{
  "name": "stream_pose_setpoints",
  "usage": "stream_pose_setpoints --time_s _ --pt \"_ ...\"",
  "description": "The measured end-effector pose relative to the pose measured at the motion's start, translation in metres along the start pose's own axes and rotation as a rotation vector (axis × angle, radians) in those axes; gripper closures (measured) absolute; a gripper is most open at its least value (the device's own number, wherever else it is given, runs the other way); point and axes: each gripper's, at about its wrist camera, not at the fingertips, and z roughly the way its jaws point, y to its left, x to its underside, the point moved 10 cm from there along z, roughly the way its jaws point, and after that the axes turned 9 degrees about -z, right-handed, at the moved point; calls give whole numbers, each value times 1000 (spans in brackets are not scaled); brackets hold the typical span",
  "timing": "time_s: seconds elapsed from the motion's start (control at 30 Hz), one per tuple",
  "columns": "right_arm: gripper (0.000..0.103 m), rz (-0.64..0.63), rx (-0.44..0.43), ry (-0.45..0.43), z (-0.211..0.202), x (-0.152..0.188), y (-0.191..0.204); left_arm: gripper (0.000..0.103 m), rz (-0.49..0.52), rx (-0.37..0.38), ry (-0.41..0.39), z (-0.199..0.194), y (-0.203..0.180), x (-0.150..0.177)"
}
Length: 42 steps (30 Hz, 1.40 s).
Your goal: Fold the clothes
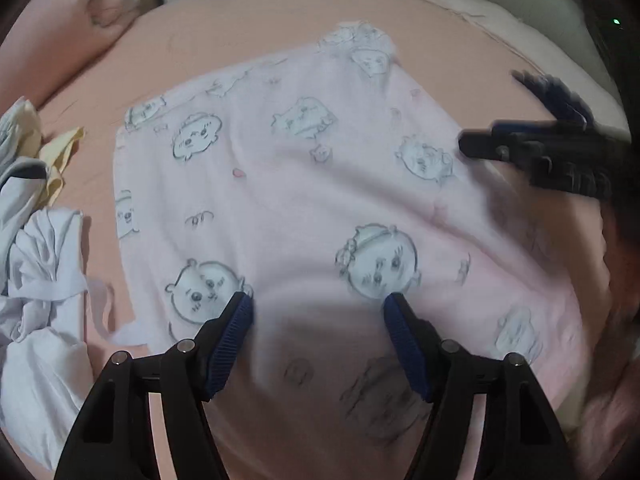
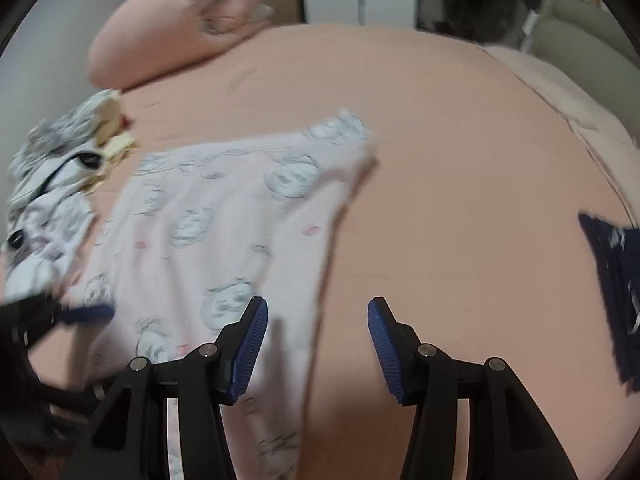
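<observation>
A pale pink garment with cartoon faces (image 1: 304, 184) lies spread on a peach bed sheet (image 1: 240, 32). My left gripper (image 1: 318, 304) is open and empty, hovering over the garment's near part. My right gripper (image 2: 318, 312) is open and empty above the garment's right edge; the garment (image 2: 224, 220) lies to its left. In the left wrist view the right gripper (image 1: 520, 120) shows blurred at the garment's right edge. In the right wrist view the left gripper (image 2: 60, 316) shows blurred at the far left.
A heap of white, grey and yellow clothes (image 1: 36, 240) lies left of the garment, also in the right wrist view (image 2: 60, 184). A pink pillow (image 2: 180, 20) lies at the bed's far left. A dark navy folded cloth (image 2: 616, 300) lies at the right.
</observation>
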Motion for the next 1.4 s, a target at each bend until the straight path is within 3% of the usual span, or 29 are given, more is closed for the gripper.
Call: stream_pose_setpoints --time_s 0.07,0.2,0.3,0.37,0.43,0.5,0.57,0.63,0.7,0.73,0.8,0.9,0.93,1.03,1.2,1.3,1.4 --pt "54 -60 -22 32 11 10 -3 34 16 -16 46 -8 10 14" --pt "53 -133 50 67 3 15 -26 34 94 -38 109 -24 21 33" --pt "53 -140 111 18 -18 4 -28 35 86 -43 12 -38 17 6" --pt "53 -139 28 -24 -29 -2 -2 35 54 -33 -63 -38 9 -21" --pt "53 -146 -64 11 -24 6 28 34 29 -28 -30 -19 -1 -26" --pt "53 -181 -85 86 -10 26 47 34 45 -76 79 3 -5 0" --pt "53 -262 -48 69 -7 42 48 34 65 -93 56 -9 -5 27" --pt "50 -300 -20 70 -16 56 35 33 54 -90 97 -20 2 47" --pt "49 -298 -46 91 -30 72 22 34 13 -66 129 -33 8 60" --pt "49 -290 -61 94 -37 75 20 34 -6 -59 123 -40 9 60" --pt "49 -250 -91 47 -56 65 24 34 -32 -37 38 -51 2 45" --pt "48 -257 -132 -43 -73 46 55 34 -57 -68 81 -30 -8 47" --pt "48 -282 -109 -22 -69 50 62 32 -56 -104 132 -18 -8 55" --pt "48 -370 -31 113 -43 88 63 31 -113 -96 131 -25 -5 66" --pt "48 -272 -185 112 -66 106 46 32 -166 -28 153 -41 -2 81" --pt "48 -241 -159 60 -80 82 38 32 -221 -2 70 -52 -2 60" --pt "47 -158 -133 35 -74 61 29 32 -280 -9 67 -45 0 51"
